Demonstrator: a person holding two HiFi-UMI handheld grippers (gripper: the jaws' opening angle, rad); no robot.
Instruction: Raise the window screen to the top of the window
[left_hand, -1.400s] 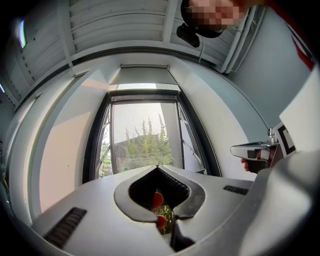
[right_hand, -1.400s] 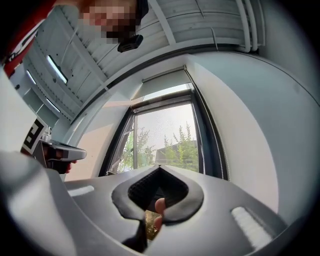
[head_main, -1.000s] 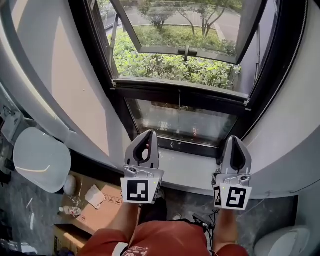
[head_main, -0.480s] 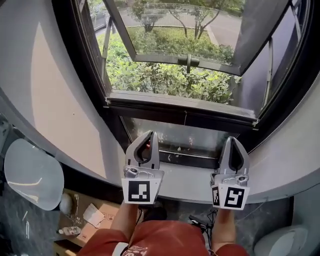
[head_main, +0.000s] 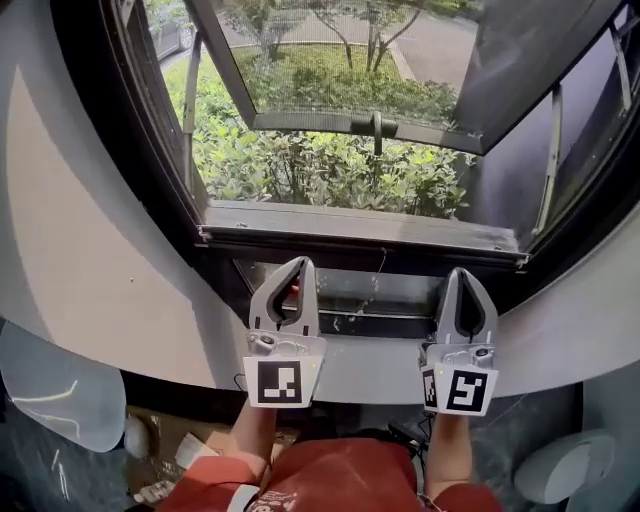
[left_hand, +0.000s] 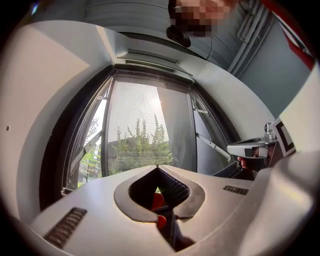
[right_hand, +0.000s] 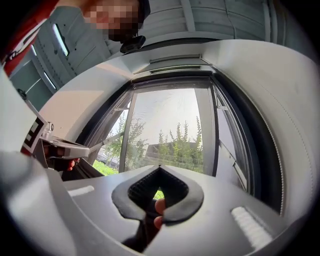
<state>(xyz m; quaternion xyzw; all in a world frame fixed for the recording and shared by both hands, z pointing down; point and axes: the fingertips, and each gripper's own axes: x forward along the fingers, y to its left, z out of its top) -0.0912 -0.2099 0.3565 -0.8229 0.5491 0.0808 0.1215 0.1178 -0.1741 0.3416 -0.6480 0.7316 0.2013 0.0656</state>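
Lower left of centre: your left tongs (head_main: 297, 264), pinched fully together on nothing, tip toward the glass. Centre: the window screen (head_main: 360, 226), its grey rail lying low in the window (head_main: 140, 120), spans the frame just above both tips. Lower right: your right tongs (head_main: 462, 272), likewise closed and empty.

The dark floor (head_main: 50, 475) bears a cardboard box (head_main: 165, 462) at the left.
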